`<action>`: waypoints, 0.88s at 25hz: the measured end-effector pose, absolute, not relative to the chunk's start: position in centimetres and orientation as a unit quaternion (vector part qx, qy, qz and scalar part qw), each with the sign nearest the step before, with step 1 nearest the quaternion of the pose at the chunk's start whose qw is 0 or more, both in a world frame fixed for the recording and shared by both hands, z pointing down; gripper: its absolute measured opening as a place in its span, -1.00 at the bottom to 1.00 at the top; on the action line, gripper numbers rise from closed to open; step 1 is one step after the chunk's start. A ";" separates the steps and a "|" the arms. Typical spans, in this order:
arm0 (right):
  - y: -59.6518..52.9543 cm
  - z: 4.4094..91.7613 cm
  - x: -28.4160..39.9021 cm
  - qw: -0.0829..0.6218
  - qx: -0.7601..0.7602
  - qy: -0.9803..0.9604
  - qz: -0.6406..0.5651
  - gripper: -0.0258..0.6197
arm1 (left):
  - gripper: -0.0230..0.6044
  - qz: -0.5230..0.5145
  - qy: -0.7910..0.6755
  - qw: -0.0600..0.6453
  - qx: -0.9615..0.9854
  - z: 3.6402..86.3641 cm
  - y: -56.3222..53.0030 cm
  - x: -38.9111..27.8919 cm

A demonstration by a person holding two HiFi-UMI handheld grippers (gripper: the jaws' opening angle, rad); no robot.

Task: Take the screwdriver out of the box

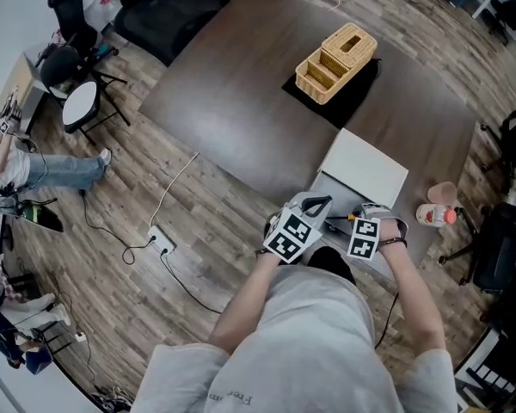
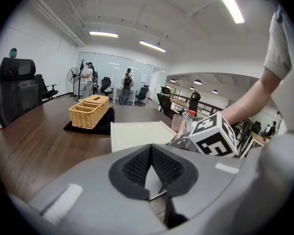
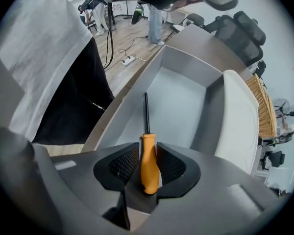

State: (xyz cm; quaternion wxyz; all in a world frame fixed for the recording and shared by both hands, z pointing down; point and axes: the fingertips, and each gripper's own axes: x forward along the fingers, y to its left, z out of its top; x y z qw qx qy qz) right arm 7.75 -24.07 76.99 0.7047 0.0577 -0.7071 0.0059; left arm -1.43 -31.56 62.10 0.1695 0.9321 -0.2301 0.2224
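Note:
An orange-handled screwdriver [image 3: 148,163] sits between the pads of my right gripper [image 3: 148,148], which is shut on the handle. Its dark shaft points out over the floor of the open grey box [image 3: 179,106]. The box's white lid [image 3: 237,121] stands open on the right. In the head view the right gripper [image 1: 354,218] and the left gripper [image 1: 320,203] sit close together over the box [image 1: 327,186] at the table's near edge. The left gripper [image 2: 150,148] is shut with nothing in it and faces the lid [image 2: 137,133].
A wicker basket [image 1: 337,61] rests on a black cloth at the far side of the dark table [image 1: 241,101]. A cup [image 1: 441,192] and a red-capped bottle [image 1: 437,217] stand at the right. A power strip [image 1: 159,243] and cable lie on the floor to the left.

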 end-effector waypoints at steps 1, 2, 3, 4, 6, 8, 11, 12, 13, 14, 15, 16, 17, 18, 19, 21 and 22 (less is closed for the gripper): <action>-24.0 77.1 7.8 0.707 0.055 -0.705 0.005 -0.64 | -0.76 0.221 -0.229 0.168 0.933 62.0 -31.7 -1.4; -24.0 77.3 7.9 0.709 0.051 -0.703 0.004 -0.64 | -0.76 0.221 -0.229 0.169 0.933 62.0 -31.8 -1.5; -23.9 77.4 8.0 0.712 0.046 -0.701 0.003 -0.65 | -0.76 0.220 -0.229 0.170 0.933 62.0 -31.8 -1.6; -23.8 77.5 8.0 0.714 0.041 -0.699 0.001 -0.65 | -0.76 0.220 -0.230 0.171 0.932 61.9 -31.9 -1.7; -23.7 77.7 7.8 0.718 0.030 -0.696 0.000 -0.65 | -0.76 0.221 -0.232 0.173 0.931 62.0 -32.1 -2.1; -23.7 77.7 7.7 0.720 0.021 -0.693 0.000 -0.65 | -0.76 0.223 -0.231 0.176 0.931 62.1 -32.1 -2.3; -23.9 77.7 7.8 0.725 0.009 -0.689 -0.006 -0.65 | -0.76 0.223 -0.228 0.177 0.931 62.4 -32.2 -2.2; -23.9 77.7 7.8 0.726 0.006 -0.687 -0.008 -0.65 | -0.76 0.223 -0.227 0.178 0.931 62.5 -32.2 -2.1; -23.9 77.7 7.8 0.727 0.005 -0.687 -0.009 -0.64 | -0.76 0.223 -0.225 0.179 0.932 62.6 -32.2 -2.0; -23.9 77.7 7.7 0.727 0.005 -0.687 -0.010 -0.65 | -0.76 0.224 -0.223 0.179 0.932 62.6 -32.1 -1.9; -24.0 77.7 7.7 0.726 0.006 -0.688 -0.010 -0.66 | -0.76 0.225 -0.221 0.178 0.932 62.6 -32.1 -1.9; -24.0 77.7 7.6 0.724 0.009 -0.689 -0.009 -0.66 | -0.76 0.227 -0.219 0.176 0.932 62.6 -32.2 -1.8; -24.1 77.7 7.6 0.722 0.013 -0.691 -0.006 -0.67 | -0.76 0.228 -0.219 0.175 0.933 62.5 -32.2 -1.8; -24.2 77.7 7.6 0.720 0.019 -0.694 -0.001 -0.67 | -0.76 0.228 -0.219 0.174 0.933 62.5 -32.2 -1.7; -24.2 77.7 7.7 0.717 0.027 -0.697 0.006 -0.68 | -0.76 0.228 -0.219 0.175 0.933 62.5 -32.2 -1.7; -24.3 77.6 7.6 0.711 0.044 -0.702 0.021 -0.68 | -0.76 0.227 -0.219 0.176 0.932 62.6 -32.1 -1.7; -24.2 77.6 7.5 0.708 0.050 -0.704 0.027 -0.68 | -0.76 0.227 -0.220 0.176 0.932 62.6 -32.0 -1.8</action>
